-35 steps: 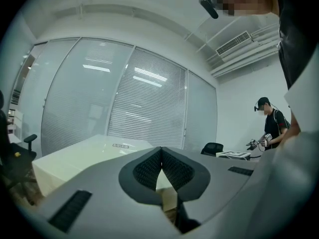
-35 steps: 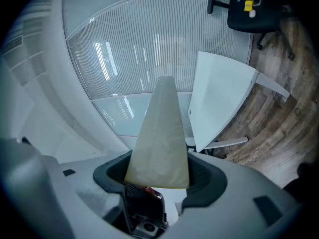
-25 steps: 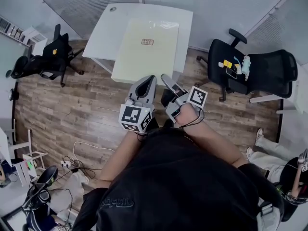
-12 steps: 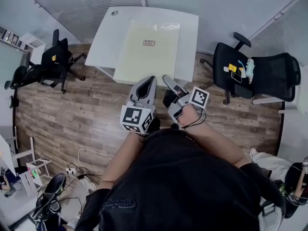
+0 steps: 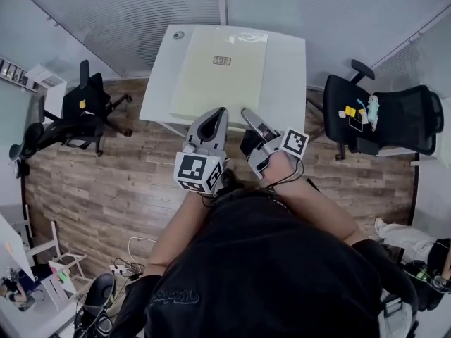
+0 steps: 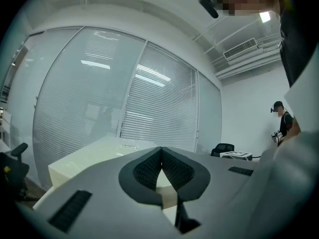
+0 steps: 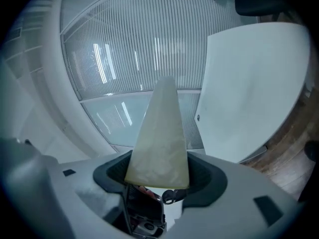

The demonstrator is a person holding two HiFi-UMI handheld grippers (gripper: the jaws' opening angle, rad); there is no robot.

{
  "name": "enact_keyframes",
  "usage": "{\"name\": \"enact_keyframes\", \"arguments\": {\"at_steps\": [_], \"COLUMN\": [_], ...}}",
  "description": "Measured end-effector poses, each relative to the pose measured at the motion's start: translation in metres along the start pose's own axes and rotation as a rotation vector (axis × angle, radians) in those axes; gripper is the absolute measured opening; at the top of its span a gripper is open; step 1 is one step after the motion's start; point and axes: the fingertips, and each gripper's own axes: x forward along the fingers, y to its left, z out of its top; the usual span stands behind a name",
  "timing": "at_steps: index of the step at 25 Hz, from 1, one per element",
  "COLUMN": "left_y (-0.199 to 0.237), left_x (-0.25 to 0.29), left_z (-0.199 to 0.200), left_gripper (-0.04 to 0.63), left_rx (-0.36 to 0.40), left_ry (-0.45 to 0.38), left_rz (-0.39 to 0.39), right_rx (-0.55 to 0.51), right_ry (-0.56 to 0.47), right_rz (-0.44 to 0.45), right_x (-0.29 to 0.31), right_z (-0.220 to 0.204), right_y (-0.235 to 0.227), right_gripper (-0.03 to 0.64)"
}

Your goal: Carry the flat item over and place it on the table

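Out over the near side of the white rectangular table, the pale cream flat slab hangs in the air, held only by its near edge. The right gripper has its jaws part-open and clamped across the slab's thickness. The left gripper shows jaw tips pressed together, seemingly nipping a pale sliver of that edge. Held this way, the slab could droop and slide out — the left hold looks slight — or its far end could knock the table top if lowered unevenly. A black mesh office chair stands just beside the table's right corner, and another black chair sits well apart at the left. Neither blocks the way across the wood-plank floor.
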Motion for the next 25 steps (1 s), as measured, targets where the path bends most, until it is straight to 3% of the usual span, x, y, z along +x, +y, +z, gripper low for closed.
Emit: {"name": "enact_keyframes", "arguments": {"at_steps": [15, 25], "left_y": [0.059, 0.085], "left_x": [-0.005, 0.018], "left_z": [-0.008, 0.003], "left_gripper": [0.014, 0.014], "left_rx": [-0.035, -0.030], "left_ry": [0.007, -0.003], "left_rz": [0.008, 0.009], "right_rx": [0.016, -0.006], "right_ry": [0.010, 0.015], "right_rz": [-0.038, -0.017], "right_x": [0.053, 0.078], "right_z": [-0.008, 0.024], "right_y": [-0.024, -0.017], "right_gripper": [0.298, 0.298]}}
